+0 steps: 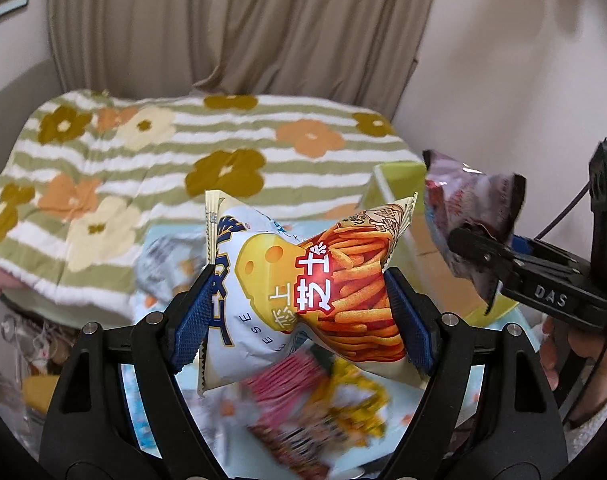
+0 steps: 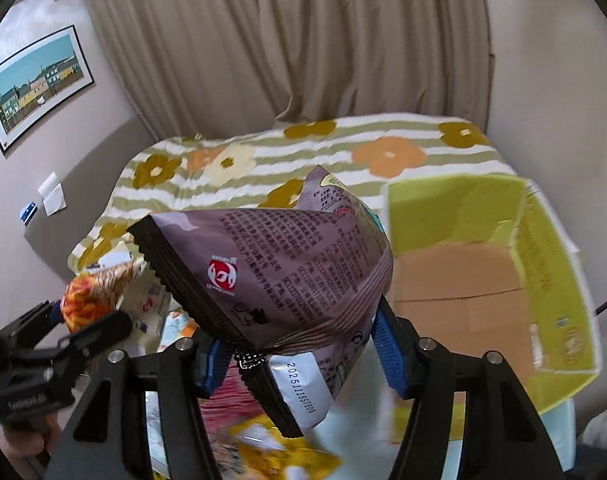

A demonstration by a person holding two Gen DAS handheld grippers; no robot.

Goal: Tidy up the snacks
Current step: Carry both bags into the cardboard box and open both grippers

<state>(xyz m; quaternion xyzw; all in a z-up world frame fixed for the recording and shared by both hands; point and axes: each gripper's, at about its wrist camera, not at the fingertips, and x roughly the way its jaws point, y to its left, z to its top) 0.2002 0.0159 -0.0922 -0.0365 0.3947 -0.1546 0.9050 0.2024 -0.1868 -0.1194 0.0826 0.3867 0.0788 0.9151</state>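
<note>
My left gripper (image 1: 299,300) is shut on a white and orange cheese-stick snack bag (image 1: 303,280) and holds it up above the table. My right gripper (image 2: 295,344) is shut on a mauve snack bag (image 2: 271,272) with printed text, held in the air. In the left wrist view the right gripper (image 1: 475,256) with the mauve bag (image 1: 463,204) is at the right. In the right wrist view the left gripper (image 2: 83,320) with the orange bag (image 2: 91,288) is at the lower left. An open yellow-green cardboard box (image 2: 551,264) stands to the right; no snacks show in its visible part.
More snack packets lie blurred on the table below: a pink and yellow one (image 1: 315,400) and a silver one (image 1: 163,260). A bed with a flowered striped blanket (image 1: 143,160) is behind. Curtains (image 1: 223,20) and walls stand at the back.
</note>
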